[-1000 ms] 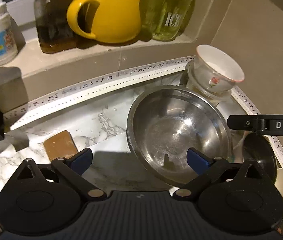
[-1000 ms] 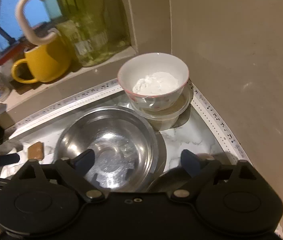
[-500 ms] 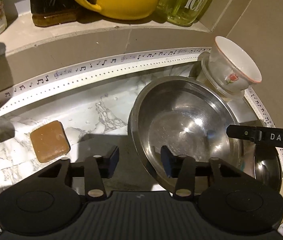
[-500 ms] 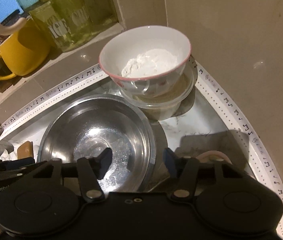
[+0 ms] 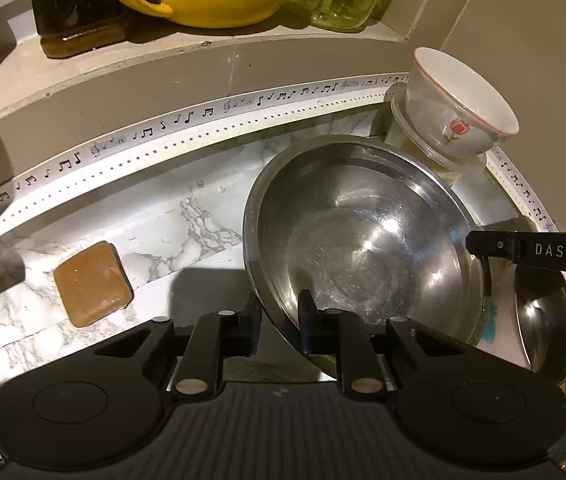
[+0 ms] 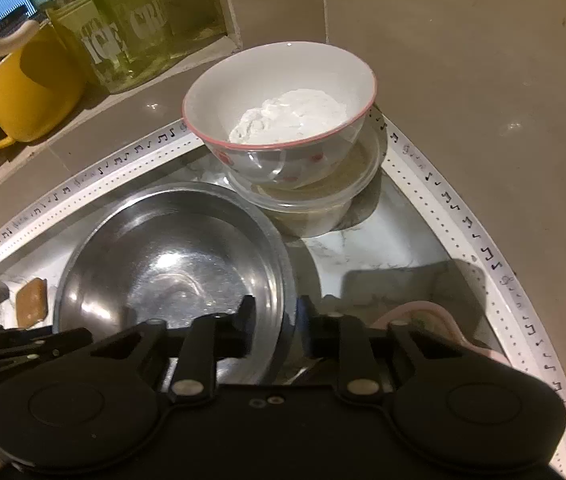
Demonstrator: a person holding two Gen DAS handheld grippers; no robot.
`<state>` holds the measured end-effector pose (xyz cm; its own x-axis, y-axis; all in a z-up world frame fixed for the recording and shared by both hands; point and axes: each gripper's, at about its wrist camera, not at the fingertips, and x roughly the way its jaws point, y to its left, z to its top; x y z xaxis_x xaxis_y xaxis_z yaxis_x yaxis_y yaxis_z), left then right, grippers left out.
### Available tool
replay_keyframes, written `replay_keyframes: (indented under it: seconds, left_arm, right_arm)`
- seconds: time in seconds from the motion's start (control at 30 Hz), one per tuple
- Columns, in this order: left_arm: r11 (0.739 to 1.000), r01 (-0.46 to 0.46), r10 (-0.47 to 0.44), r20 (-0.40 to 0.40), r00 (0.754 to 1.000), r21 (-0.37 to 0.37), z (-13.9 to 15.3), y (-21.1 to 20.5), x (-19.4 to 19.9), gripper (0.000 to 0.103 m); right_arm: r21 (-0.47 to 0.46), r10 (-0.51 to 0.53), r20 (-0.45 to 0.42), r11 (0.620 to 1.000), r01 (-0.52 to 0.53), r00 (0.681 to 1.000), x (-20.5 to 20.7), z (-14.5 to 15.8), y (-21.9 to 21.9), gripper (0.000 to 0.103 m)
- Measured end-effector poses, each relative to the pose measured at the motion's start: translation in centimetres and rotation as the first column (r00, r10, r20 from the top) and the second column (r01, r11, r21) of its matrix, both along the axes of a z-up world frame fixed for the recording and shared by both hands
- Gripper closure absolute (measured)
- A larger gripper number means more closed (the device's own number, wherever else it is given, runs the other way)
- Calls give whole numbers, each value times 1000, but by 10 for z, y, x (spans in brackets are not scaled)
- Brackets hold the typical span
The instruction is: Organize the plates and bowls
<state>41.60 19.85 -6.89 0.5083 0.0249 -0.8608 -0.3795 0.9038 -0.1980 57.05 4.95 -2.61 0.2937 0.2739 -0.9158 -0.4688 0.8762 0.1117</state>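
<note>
Stainless steel — a wide, round, shiny mixing bowl (image 5: 363,236) is sitting on the marble-patterned counter (image 5: 187,220), centre of the left wrist view. The left gripper (image 5: 279,312) is closing its jaws over the bowl's rim at 7 o'clock, one finger inside, one outside. The right gripper (image 6: 275,316) is closing likewise on the opposite rim, at 5 o'clock in its own view. At the steel bowl's 1 o'clock, a white ceramic bowl with a red rim (image 6: 279,112), holding white powder, is resting in a clear plastic tub (image 6: 323,204). At 9 o'clock — a brown square bar (image 5: 91,284) lying flat.
</note>
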Motion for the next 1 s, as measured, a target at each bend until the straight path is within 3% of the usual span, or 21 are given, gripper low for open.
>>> replay_keyframes:
  seconds: [0.07, 0.4, 1.0]
  left_arm:
    - [1000, 9, -9, 11, 1000, 18, 4, -2, -3, 85]
    - [997, 21, -21, 6, 1000, 77, 20, -7, -26, 85]
    - [999, -27, 30, -67, 997, 44, 8, 8, -86, 85]
  right_arm:
    - [-15, 2, 11, 1000, -2, 1000, -2, 0, 0, 93]
    - [-11, 55, 59, 998, -54, 997, -26, 10, 1, 92]
    - [-8, 198, 40, 980, -198, 979, -90, 16, 16, 92]
